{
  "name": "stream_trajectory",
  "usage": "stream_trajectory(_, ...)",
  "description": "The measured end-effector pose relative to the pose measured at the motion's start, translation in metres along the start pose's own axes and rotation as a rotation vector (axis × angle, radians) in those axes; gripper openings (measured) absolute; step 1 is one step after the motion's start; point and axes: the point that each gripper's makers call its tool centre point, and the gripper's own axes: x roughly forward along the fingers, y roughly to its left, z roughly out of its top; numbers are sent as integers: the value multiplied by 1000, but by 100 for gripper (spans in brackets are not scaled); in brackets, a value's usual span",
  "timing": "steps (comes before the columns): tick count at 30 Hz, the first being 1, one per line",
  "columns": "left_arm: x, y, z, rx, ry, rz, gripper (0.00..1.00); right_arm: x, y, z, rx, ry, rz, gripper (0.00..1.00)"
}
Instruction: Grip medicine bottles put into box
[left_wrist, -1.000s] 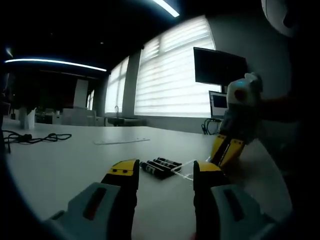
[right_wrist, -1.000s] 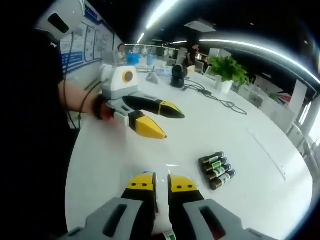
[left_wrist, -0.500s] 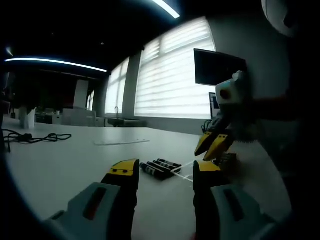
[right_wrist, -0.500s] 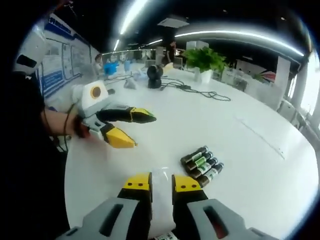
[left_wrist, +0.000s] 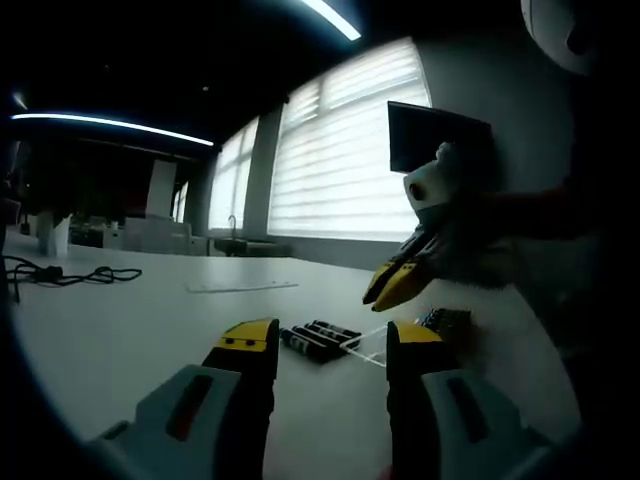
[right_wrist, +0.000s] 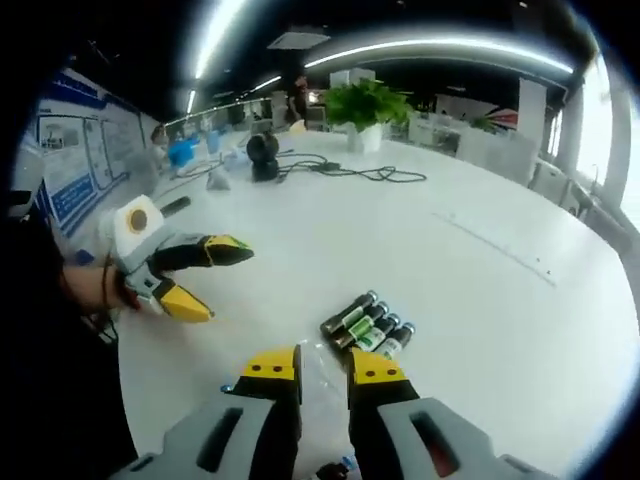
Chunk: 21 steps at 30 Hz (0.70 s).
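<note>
1. Right gripper is lifting away from the table. In the left gripper view the right gripper is hanging higher than a second ago, tips off the surface. In its own view the scene is sitting lower and farther off.
2. Its jaws are standing a little wider than a second ago, a narrow gap. Nothing is showing between the tips. A small labelled scrap deep at their root is staying put, so I cannot tell whether it is pinching anything.
3. Left gripper is waiting off to the side, tongs spread wide and empty; same in its own view.
4. Four medicine bottles are lying side by side on the table just ahead of the right jaws, untouched.
5. Judgement: one placement is probably finishing; the row is next.
6. Hard to read: the clear box is showing as faint edges only, and a dark blurred object beside it may be a bottle.
</note>
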Motion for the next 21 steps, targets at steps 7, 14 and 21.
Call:
stream_trajectory(7,0,-2,1,-3,-3,-8,36,8,-24,0,120,28,-65,12)
stream_trajectory(14,1,-3,0,1,-1,-14,35,17,-34,-4,167,64,-86,13)
stream_trajectory(21,0,-4,2,1,-6,-18,35,22,-37,-13,256,108,-96,14)
